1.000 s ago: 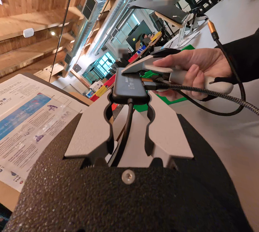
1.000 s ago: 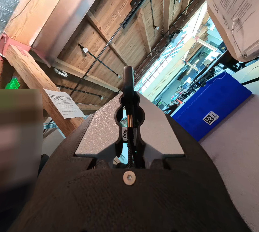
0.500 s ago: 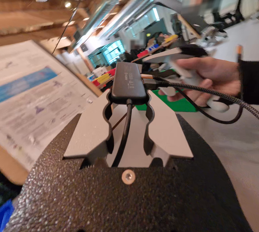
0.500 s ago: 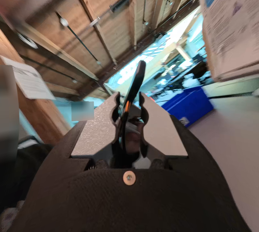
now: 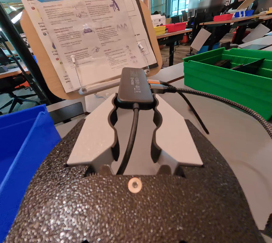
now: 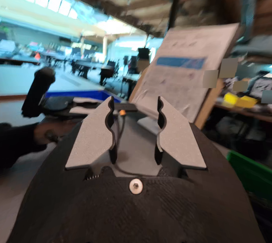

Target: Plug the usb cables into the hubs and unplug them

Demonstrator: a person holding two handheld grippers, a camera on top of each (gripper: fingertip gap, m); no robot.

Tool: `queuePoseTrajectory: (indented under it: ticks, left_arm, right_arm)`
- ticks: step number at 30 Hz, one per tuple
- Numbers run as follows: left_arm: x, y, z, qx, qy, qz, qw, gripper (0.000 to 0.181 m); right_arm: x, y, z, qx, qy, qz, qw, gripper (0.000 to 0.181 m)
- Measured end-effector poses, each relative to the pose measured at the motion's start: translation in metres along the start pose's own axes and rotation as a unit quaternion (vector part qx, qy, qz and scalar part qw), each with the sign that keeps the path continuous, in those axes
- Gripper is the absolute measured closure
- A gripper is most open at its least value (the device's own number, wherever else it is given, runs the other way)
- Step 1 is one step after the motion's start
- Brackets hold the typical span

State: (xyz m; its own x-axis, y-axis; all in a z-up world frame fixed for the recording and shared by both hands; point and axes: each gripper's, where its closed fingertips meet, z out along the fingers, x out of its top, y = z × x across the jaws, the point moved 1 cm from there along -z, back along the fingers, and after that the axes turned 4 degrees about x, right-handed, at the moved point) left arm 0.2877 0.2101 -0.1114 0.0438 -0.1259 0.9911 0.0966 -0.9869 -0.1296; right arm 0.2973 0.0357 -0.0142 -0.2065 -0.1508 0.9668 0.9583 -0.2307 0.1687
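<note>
Left wrist view: left gripper (image 5: 135,100) holds the dark grey hub (image 5: 134,85) clamped between its fingertips, the hub's own black lead (image 5: 131,137) running back between the fingers. Two cables sit plugged into the hub's right side — a braided cable (image 5: 220,99) and a thin black cable (image 5: 192,112) with an orange-collared plug; both trail right over the grey table (image 5: 229,144). Small printed markings on the hub's top face; content not recorded. Printed sheet with a blue header band on a tilted clipboard stand (image 5: 82,30) behind the hub. Blue bin (image 5: 22,140) near left, green bin (image 5: 226,74) far right.

Right wrist view, blurred: right gripper (image 6: 135,102) wide apart and holding nothing, the orange plug collar (image 6: 122,112) visible beyond its fingers.

Change from 1.0 s ago: the right gripper was pinched on the thin cable's plug at the hub — now released and drawn back. The left view has swung from the ceiling down to table level; the grip on the hub is unchanged.
</note>
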Motion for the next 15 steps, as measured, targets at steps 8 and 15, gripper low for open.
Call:
queuePoseTrajectory:
  ticks: [8, 15]
  left_arm:
    - [-0.014, 0.034, 0.003, -0.059, 0.007, -0.041, 0.997, 0.136]
    - [-0.021, 0.039, 0.002, -0.071, 0.01, -0.046, 0.996, 0.136]
  right_arm:
    - [-0.106, -0.033, 0.05, 0.039, -0.142, 0.0, 0.989, 0.144]
    - [-0.125, -0.041, 0.059, 0.054, -0.127, 0.048, 0.989, 0.163]
